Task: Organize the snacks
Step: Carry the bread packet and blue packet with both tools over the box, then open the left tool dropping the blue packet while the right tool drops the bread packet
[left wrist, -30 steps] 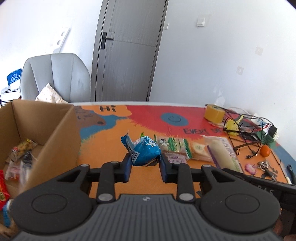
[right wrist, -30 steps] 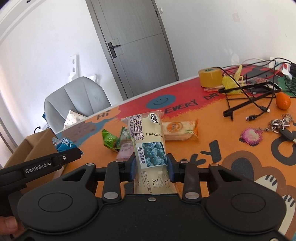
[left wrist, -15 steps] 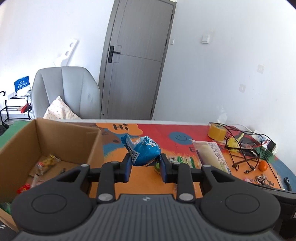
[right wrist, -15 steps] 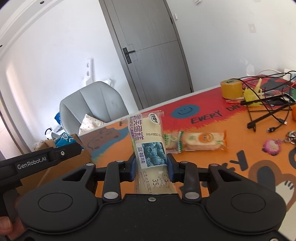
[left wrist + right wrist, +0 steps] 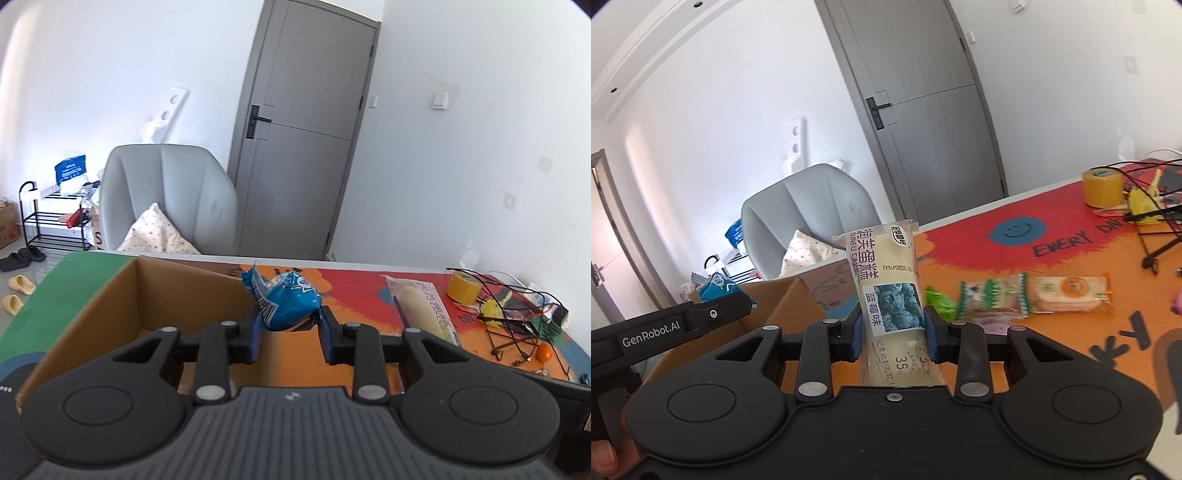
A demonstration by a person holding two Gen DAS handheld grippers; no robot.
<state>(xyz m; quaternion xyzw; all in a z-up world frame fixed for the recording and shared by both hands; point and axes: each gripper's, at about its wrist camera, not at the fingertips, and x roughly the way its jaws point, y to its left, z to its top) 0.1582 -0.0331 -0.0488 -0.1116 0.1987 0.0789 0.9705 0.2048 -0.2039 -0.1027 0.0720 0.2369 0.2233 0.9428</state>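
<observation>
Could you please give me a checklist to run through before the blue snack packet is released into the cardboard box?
1. Left hand-held gripper shut on the blue snack packet: ok.
2. Packet over the cardboard box opening: not ok; it appears to sit at the box's right wall, not clearly inside.
3. Room inside the box: cannot tell; the left hand-held gripper's body hides the floor.
4. Right hand-held gripper shut on the blueberry cake pack: ok.
5. The two hand-held grippers apart: ok; the left one shows at the left of the right wrist view, clear of the cake pack.
</observation>
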